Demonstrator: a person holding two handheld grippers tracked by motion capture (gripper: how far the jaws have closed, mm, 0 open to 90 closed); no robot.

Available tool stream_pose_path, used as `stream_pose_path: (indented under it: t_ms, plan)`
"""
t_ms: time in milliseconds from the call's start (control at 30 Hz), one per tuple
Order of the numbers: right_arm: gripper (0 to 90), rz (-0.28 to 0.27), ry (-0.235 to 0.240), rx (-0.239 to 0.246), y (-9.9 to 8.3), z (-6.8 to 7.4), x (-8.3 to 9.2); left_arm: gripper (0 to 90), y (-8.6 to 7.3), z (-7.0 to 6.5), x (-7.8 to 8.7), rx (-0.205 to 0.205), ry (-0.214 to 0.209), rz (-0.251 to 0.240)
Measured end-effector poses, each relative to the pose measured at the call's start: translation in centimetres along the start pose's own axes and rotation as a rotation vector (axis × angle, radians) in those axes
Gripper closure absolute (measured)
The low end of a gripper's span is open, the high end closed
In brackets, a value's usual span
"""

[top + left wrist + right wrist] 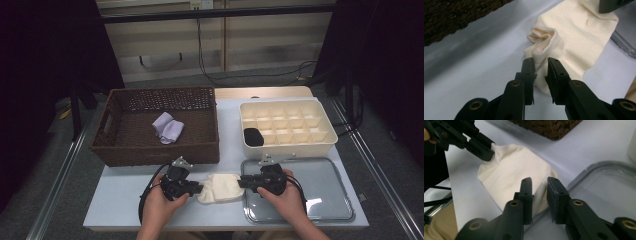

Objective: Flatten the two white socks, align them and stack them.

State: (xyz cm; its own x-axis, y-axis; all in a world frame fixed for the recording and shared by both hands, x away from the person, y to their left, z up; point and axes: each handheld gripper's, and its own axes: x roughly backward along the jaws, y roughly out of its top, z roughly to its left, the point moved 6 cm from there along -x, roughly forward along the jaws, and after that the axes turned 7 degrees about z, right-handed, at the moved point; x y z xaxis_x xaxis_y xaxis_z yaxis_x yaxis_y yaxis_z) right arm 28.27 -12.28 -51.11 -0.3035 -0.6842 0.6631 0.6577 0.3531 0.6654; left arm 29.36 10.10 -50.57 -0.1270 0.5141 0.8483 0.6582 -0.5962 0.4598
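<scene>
While a cream sock (220, 187) lies crumpled on the bench (125, 192) between the two hands, the sorting work looks only partly done. One black rolled item (253, 136) already sits in a corner cell of the cream divider box (327, 145), and a pale lilac pair (167, 128) waits in the wicker basket (120, 150), so I judge that at least two more pieces remain to be handled.

The left hand-held gripper (540, 65) has its jaws a little apart over the ribbed cuff (544, 41); a fold of the cuff edge runs between the tips, yet the pads do not seem to press on it. The right hand-held gripper (539, 185) stands just as narrowly parted at the sock's other end, where the fabric overlaps the rim of the clear tray (345, 212); cloth shows in the gap, but no firm pinch is visible.

As I read it, the sock is mid-fold or mid-roll: it is bunched, not yet a tidy bundle, and must be finished, lifted and set into a free cell.
</scene>
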Motion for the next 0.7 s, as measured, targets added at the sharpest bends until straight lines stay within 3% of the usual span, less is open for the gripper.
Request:
stream_pose_path:
  t_ms: [133, 200, 233, 333, 433, 567, 700]
  plan:
    - [70.2, -0.009, -0.025, 0.025, 0.5, 0.2, -0.4, 67.6, -0.1, 0.0, -0.3, 0.032, -0.027, -0.007]
    - [70.2, 0.0, -0.042, 0.042, 0.5, 0.3, -0.5, 67.8, -0.1, -0.1, -0.5, 0.015, -0.019, -0.004]
    - [70.2, 0.001, -0.043, 0.04, 0.4, 0.3, -0.5, 74.1, -0.2, -0.1, -0.5, -0.021, -0.02, 0.009]
    - [69.5, -0.012, -0.047, 0.036, 0.5, 0.1, -0.3, 86.1, -0.2, -0.3, -0.5, -0.037, -0.018, 0.034]
    - [64.8, -0.04, -0.053, 0.036, 0.7, -0.1, -0.1, 87.3, -0.1, 0.1, -0.2, -0.022, -0.013, 0.022]
    - [64.9, -0.051, -0.061, 0.021, 0.9, -0.7, 0.4, 87.5, -0.3, 1.0, 0.5, 0.005, -0.004, 0.005]
    - [66.7, -0.03, -0.064, 0.019, 0.6, -1.0, 0.2, 87.5, -0.6, 1.4, 0.7, 0.021, -0.012, 0.004]
